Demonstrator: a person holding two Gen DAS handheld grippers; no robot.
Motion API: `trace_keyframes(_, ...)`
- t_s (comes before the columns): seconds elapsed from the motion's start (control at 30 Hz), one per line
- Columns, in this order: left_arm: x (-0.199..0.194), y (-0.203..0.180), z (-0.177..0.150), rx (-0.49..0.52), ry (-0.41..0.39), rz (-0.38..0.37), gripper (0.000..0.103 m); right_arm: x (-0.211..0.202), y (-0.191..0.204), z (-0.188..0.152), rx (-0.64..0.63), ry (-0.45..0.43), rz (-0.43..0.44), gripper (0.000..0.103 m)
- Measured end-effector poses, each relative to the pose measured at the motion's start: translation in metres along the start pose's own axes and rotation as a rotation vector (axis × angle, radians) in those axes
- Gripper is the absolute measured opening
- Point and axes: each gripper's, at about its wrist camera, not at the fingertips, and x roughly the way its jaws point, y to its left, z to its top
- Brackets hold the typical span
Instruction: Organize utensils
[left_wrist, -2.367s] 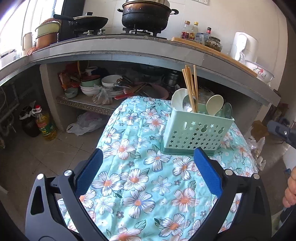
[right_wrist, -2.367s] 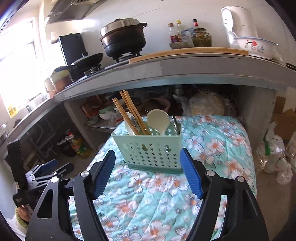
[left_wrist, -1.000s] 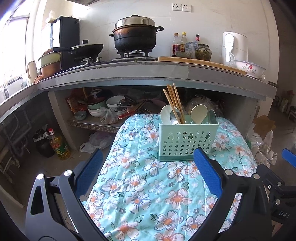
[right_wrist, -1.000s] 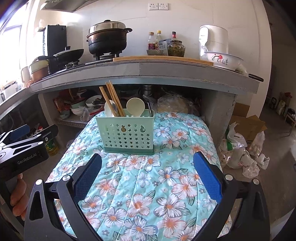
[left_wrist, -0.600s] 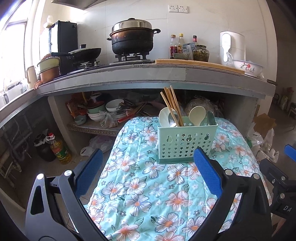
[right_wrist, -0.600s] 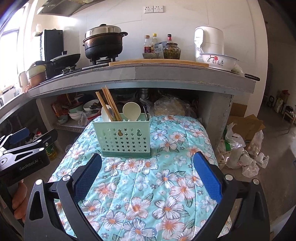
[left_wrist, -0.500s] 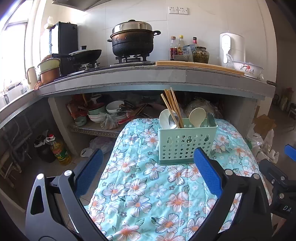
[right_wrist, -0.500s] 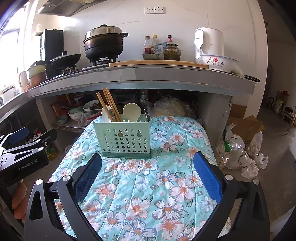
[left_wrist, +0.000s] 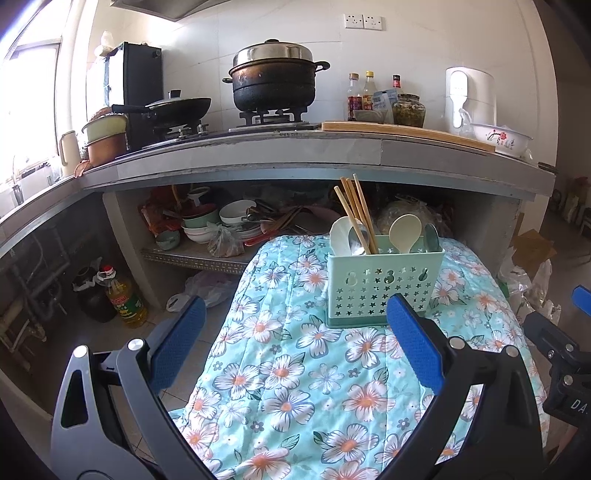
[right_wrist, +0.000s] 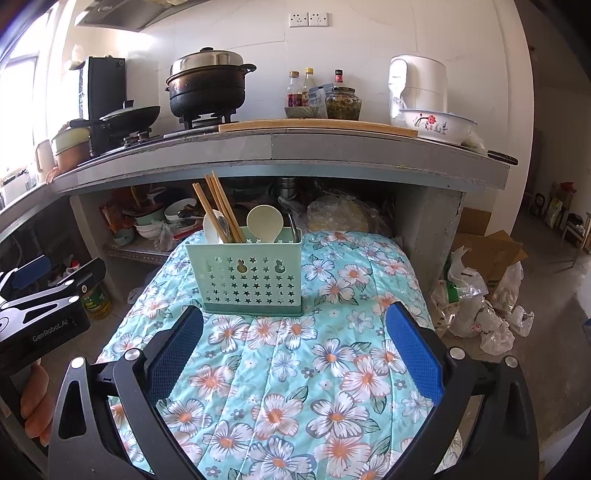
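A mint green utensil caddy (left_wrist: 382, 286) with star cut-outs stands on a table covered with a floral quilt (left_wrist: 303, 373); it also shows in the right wrist view (right_wrist: 249, 275). Wooden chopsticks (left_wrist: 356, 214), a white spoon (left_wrist: 341, 236), a cream spoon (left_wrist: 404, 229) and a metal utensil stand upright in it. My left gripper (left_wrist: 295, 332) is open and empty, held back from the caddy. My right gripper (right_wrist: 293, 332) is open and empty, also short of the caddy.
A grey stone counter (left_wrist: 295, 155) behind the table carries a black pot (left_wrist: 273, 79), a wok, bottles, a white kettle and a bowl. Dishes fill the shelf (left_wrist: 221, 229) below it. An oil bottle (left_wrist: 123, 299) stands on the floor left; plastic bags (right_wrist: 476, 306) lie right.
Both grippers have pulled back and risen away from the caddy, which now looks smaller and farther. Both stay open and empty. The utensils in the caddy have not moved.
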Motion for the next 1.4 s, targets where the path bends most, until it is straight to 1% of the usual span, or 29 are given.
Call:
trace_keyframes(0.37,0.004,0.024,-0.004,-0.025,0.020,0.047,0.095,0.001,0.004,0.001,-0.006,0.002,-0.010,0.097)
trace_keyframes(0.53,0.007,0.037,-0.012,-0.021,0.043,0.066,0.095,-0.001,-0.002,0.001,0.001,-0.002,-0.028,0.097)
trace_keyframes(0.7,0.006,0.047,-0.015,-0.019,0.040,0.094,0.095,-0.004,-0.012,0.003,0.013,-0.011,-0.050,0.097)
trace_keyframes(0.8,0.005,0.053,-0.015,-0.035,0.045,0.094,0.095,-0.004,-0.016,0.004,0.020,-0.012,-0.056,0.097)
trace_keyframes(1.03,0.001,0.062,-0.014,-0.046,0.031,0.107,0.095,-0.003,-0.019,0.005,0.027,-0.007,-0.054,0.097)
trace_keyframes(1.4,-0.001,0.074,-0.015,-0.073,0.036,0.111,0.095,-0.005,-0.015,0.004,0.016,-0.009,-0.048,0.096)
